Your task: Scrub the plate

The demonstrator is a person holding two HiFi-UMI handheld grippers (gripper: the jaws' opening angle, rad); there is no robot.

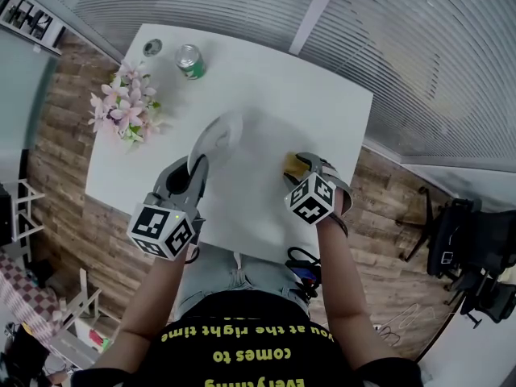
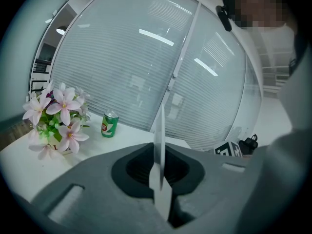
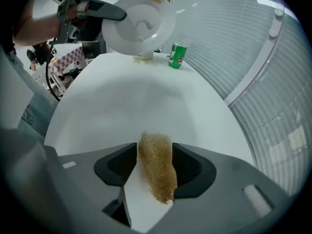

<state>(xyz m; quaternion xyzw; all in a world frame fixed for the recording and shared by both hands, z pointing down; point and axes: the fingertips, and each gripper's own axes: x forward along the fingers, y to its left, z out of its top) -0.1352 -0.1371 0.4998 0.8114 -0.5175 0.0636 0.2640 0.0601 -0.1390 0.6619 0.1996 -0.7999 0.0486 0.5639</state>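
The left claw (image 2: pixel 159 175) grips the white plate (image 1: pixel 219 134) by its rim above the middle of the counter (image 1: pixel 266 95), while at near right the right claw (image 3: pixel 155 156) stands spread, loosely flanking a tan fibre scrubber (image 3: pixel 158 175).

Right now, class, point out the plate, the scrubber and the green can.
plate (image 3: pixel 139 23): right gripper view, middle of its face.
scrubber (image 3: pixel 156 165): right gripper view, middle of its fibres.
green can (image 2: pixel 109 125): left gripper view, its side.

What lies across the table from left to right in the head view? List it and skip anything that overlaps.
pink flowers → plate → scouring pad
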